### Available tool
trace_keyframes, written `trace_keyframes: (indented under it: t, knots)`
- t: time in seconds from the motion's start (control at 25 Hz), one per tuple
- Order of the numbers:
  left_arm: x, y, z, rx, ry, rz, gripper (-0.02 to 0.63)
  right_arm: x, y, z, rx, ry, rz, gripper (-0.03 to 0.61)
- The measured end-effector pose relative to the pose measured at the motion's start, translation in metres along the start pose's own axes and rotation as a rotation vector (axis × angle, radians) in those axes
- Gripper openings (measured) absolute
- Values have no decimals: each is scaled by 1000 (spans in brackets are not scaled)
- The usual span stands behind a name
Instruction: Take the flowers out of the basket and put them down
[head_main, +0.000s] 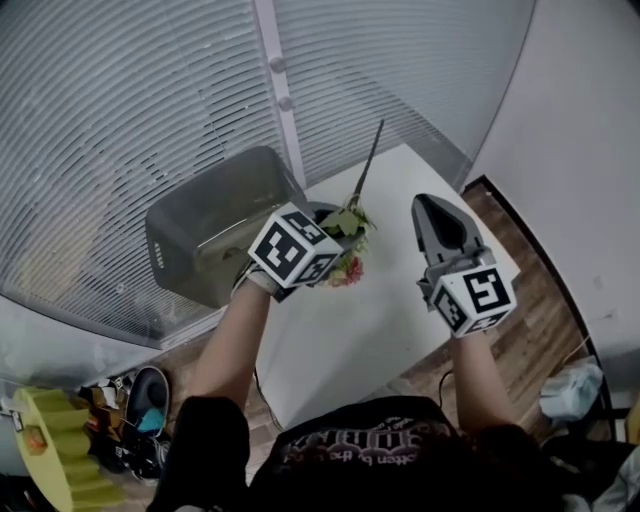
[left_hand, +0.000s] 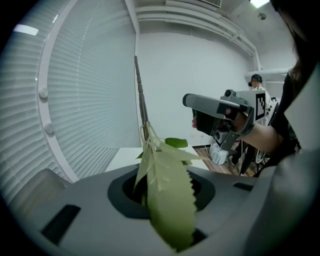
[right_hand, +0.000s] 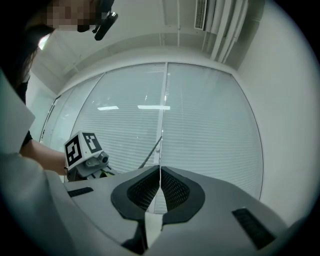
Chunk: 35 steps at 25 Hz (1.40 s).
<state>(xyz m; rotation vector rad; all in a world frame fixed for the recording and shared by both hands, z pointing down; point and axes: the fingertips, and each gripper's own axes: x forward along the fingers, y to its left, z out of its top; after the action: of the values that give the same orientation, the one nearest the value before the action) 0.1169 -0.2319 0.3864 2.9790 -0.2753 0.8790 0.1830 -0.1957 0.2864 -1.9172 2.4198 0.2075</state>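
My left gripper (head_main: 333, 238) is shut on an artificial flower, just right of the grey plastic basket (head_main: 200, 235) and above the white table (head_main: 400, 300). The flower's dark stem (head_main: 368, 165) points up and away, its green leaves (head_main: 350, 220) sit at the jaws, and a pink bloom (head_main: 349, 270) hangs below. In the left gripper view a serrated leaf (left_hand: 167, 200) and the stem (left_hand: 140, 100) lie between the jaws (left_hand: 160, 176). My right gripper (head_main: 428, 203) hovers to the right over the table, shut (right_hand: 160, 172) with nothing in it. The basket's inside is dim.
Window blinds (head_main: 130, 100) run behind the basket and table. A wood floor (head_main: 540, 330) lies right of the table. At lower left on the floor are a yellow object (head_main: 55, 445) and dark shoes (head_main: 145, 400). A white wall (head_main: 590, 150) stands at the right.
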Motion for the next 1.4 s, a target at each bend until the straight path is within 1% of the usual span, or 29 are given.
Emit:
trace_keyframes:
  t: [0.16, 0.32, 0.52, 0.76, 0.88, 0.96, 1.04, 1.2, 1.24, 1.32, 1.4]
  knots:
    - [18, -8, -21, -28, -11, -28, 115, -2, -5, -6, 4, 10, -13, 29]
    - [33, -9, -41, -63, -21, -21, 124, -3, -7, -11, 9, 19, -20, 29]
    - [56, -13, -75, -74, 37, -12, 132, -3, -9, -14, 11, 23, -17, 29]
    - [74, -21, -118, -142, 96, -29, 135, -2, -9, -19, 11, 35, -17, 29]
    - [77, -23, -132, -180, 102, -45, 140, -2, -11, -23, 12, 41, -18, 29]
    - [79, -22, -137, -191, 105, -43, 146, -2, -11, -25, 13, 46, -16, 29]
    - [80, -20, -140, -186, 102, -33, 166, -2, -11, -26, 15, 50, -16, 29]
    - [85, -22, -143, -147, 82, -21, 214, -4, -10, -27, 17, 52, -15, 29]
    - [86, -23, -145, -137, 79, -19, 231, -4, -9, -27, 17, 51, -15, 29]
    - [89, -25, -151, -124, 78, -13, 297, -6, -9, -26, 15, 51, -14, 29]
    - [90, -26, -155, -124, 77, -6, 326, -8, -10, -26, 16, 51, -16, 29]
